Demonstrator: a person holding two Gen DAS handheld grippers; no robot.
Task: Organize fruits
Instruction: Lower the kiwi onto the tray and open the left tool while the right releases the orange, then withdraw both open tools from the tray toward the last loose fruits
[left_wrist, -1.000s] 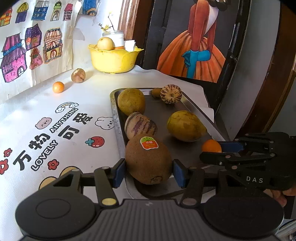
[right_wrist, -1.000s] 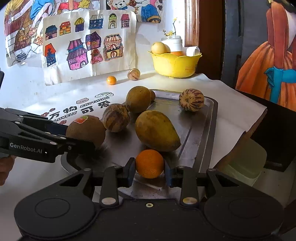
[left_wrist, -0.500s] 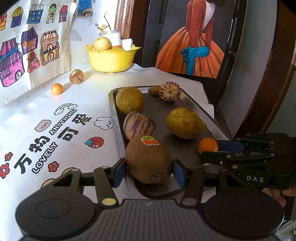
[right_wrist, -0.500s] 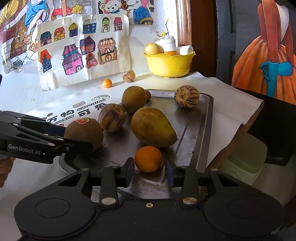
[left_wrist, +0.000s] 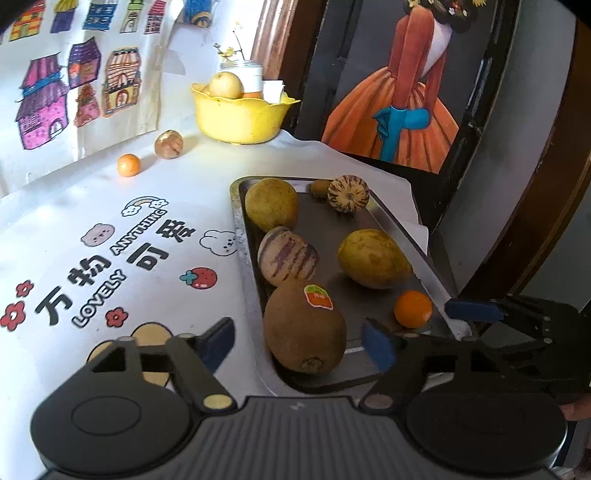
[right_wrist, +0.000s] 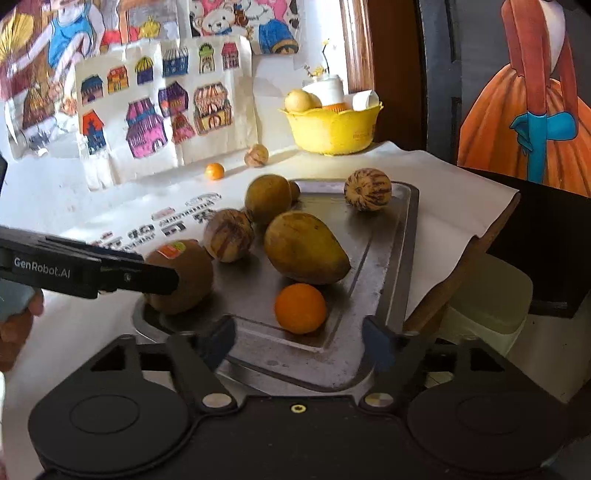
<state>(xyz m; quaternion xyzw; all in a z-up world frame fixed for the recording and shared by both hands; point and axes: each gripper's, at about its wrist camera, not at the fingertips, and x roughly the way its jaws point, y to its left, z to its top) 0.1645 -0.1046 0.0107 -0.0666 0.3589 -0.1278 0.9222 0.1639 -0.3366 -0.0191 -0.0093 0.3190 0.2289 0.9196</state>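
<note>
A metal tray (left_wrist: 397, 229) (right_wrist: 402, 236) holds several fruits. A big brown kiwi-like fruit with a sticker (left_wrist: 304, 326) (right_wrist: 184, 280) lies at its near left corner. My left gripper (left_wrist: 299, 345) is open, its blue pads apart on either side of that fruit. A small orange (right_wrist: 300, 308) (left_wrist: 413, 309) lies at the tray's near edge. My right gripper (right_wrist: 295, 341) is open, just behind the orange. Also on the tray are a mango (right_wrist: 304, 247), two striped melons (right_wrist: 229, 235) (right_wrist: 367, 189) and a round yellow-brown fruit (right_wrist: 267, 197).
A yellow bowl (right_wrist: 334, 127) with fruit and a jar stands at the back by the wall. A small orange (right_wrist: 214, 171) and a brownish ball-like fruit (right_wrist: 256, 155) lie on the printed tablecloth (left_wrist: 110, 236). The table's right edge drops off beside the tray.
Both grippers have opened: the left let go of the brown fruit, the right let go of the orange. Both fruits now rest on the tray and the grippers have drawn back slightly.
</note>
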